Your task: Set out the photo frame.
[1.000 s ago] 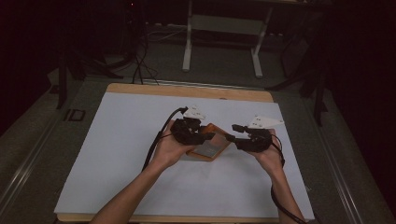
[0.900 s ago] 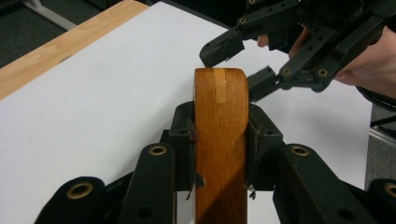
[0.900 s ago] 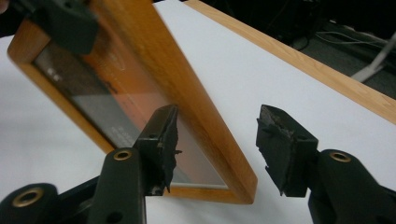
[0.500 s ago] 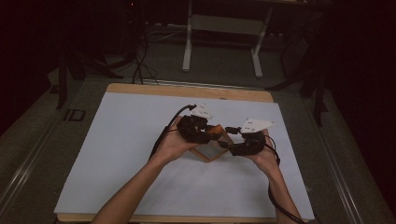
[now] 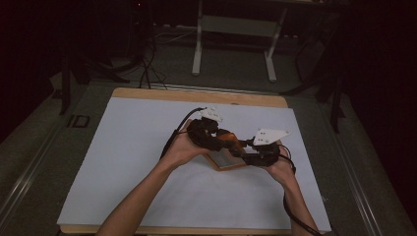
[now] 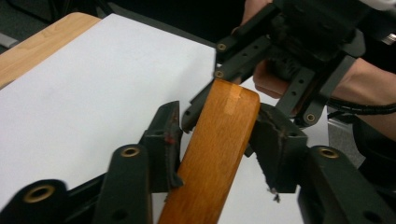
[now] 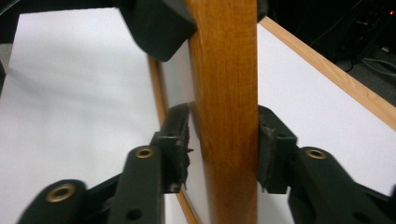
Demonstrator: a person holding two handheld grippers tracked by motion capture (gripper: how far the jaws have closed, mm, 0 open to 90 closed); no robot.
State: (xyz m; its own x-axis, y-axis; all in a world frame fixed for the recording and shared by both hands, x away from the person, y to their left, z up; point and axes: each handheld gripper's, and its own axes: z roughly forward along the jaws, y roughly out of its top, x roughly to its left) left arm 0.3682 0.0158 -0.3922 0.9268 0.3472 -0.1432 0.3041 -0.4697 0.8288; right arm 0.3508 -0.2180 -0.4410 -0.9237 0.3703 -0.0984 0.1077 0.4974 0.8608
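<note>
An orange-brown wooden bar (image 5: 229, 139) is held above the table between both grippers. My left gripper (image 5: 209, 133) is shut on one end; in the left gripper view its pads (image 6: 164, 140) press the bar (image 6: 219, 140) from both sides. My right gripper (image 5: 252, 150) is shut on the other end, and in the right gripper view the bar (image 7: 226, 93) stands upright between its pads (image 7: 273, 144). The left gripper view also shows the right gripper (image 6: 261, 70) at the bar's far end. Under the bar lies a flat wood-framed panel (image 5: 226, 162).
A white sheet (image 5: 128, 147) covers the wooden table, whose rim (image 5: 196, 94) shows at the far edge. Cables (image 5: 295, 221) trail from both grippers. Beyond the table are a stand's legs (image 5: 198, 49) and floor cables.
The two hands have drawn together. My right gripper moved left onto the bar's free end, and my left gripper shifted slightly right with the bar.
</note>
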